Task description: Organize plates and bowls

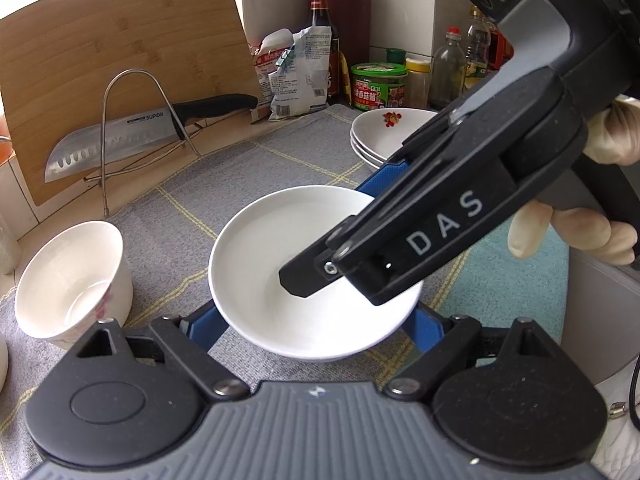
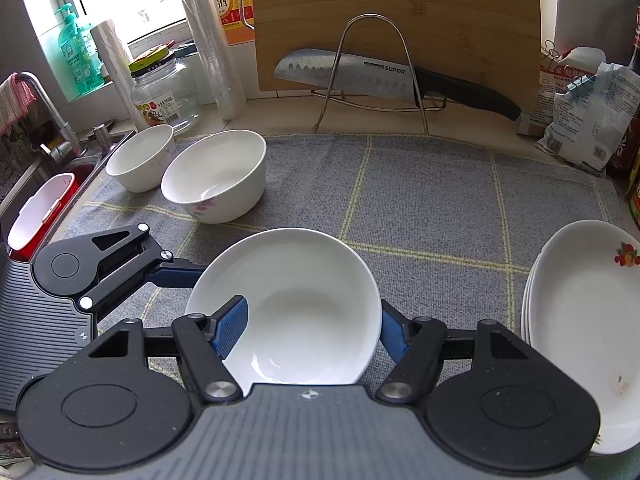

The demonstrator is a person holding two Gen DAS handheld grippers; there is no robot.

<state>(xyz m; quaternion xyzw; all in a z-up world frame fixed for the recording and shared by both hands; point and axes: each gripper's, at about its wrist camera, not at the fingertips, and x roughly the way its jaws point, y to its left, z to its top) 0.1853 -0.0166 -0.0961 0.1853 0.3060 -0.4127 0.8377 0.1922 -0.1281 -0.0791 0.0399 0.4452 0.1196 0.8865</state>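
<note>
- Right tongs [image 2: 312, 320] gripping bowl [image 2: 288, 304] by its wall: one blue pad [image 2: 230, 328] lying inside the bowl, the other running outside past the rim.
- Left tongs [image 1: 314, 320] straddling the same bowl from the other side, fingers passing under its edges; contact hidden, so cannot tell whether pinching or just standing around it.
- Bowl sitting upright and empty between both tongs, over the grey checked mat [image 2: 440, 200] on the worktop; lifted or resting, cannot tell.
- Plates [image 2: 580, 320] lying stacked at the mat's right edge, near the bowl but apart.
- Two deep bowls [image 2: 218, 176] standing side by side at the mat's far left, well apart from the held one.
- Knife [image 2: 360, 72] leaning in a wire rack against the board [image 2: 400, 0] at the back.
- Gloved hand [image 1: 576, 232] wrapping the right handle.
</note>
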